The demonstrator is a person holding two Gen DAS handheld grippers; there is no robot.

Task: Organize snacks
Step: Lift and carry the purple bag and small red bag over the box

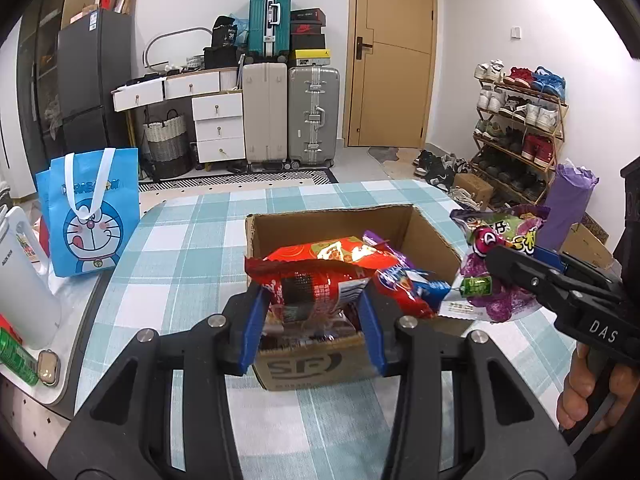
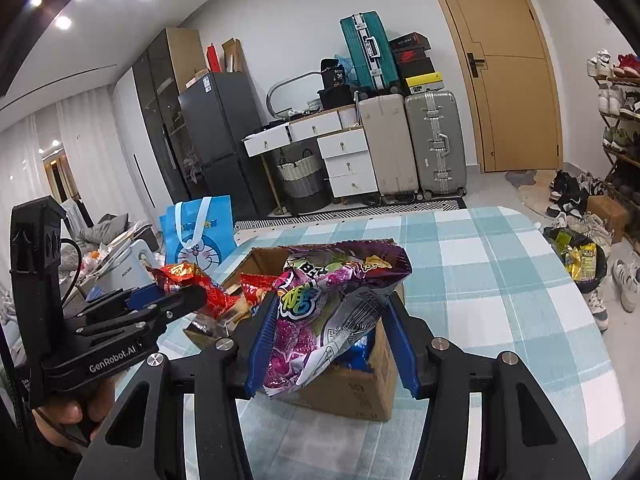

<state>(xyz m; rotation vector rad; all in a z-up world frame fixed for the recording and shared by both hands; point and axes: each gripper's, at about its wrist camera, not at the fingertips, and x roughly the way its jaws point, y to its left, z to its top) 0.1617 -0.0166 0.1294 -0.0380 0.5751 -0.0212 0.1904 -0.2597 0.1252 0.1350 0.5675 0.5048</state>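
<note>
An open cardboard box stands on the checked table and holds several snack packs. My left gripper is shut on a red snack bag held over the box's near edge. My right gripper is shut on a purple snack bag and holds it above the box. In the left wrist view the right gripper comes in from the right with the purple bag at the box's right side. In the right wrist view the left gripper holds the red bag at the left.
A blue Doraemon bag stands at the table's left end, beside a white appliance and a green can. Suitcases, drawers, a door and a shoe rack are behind. A bin sits right of the table.
</note>
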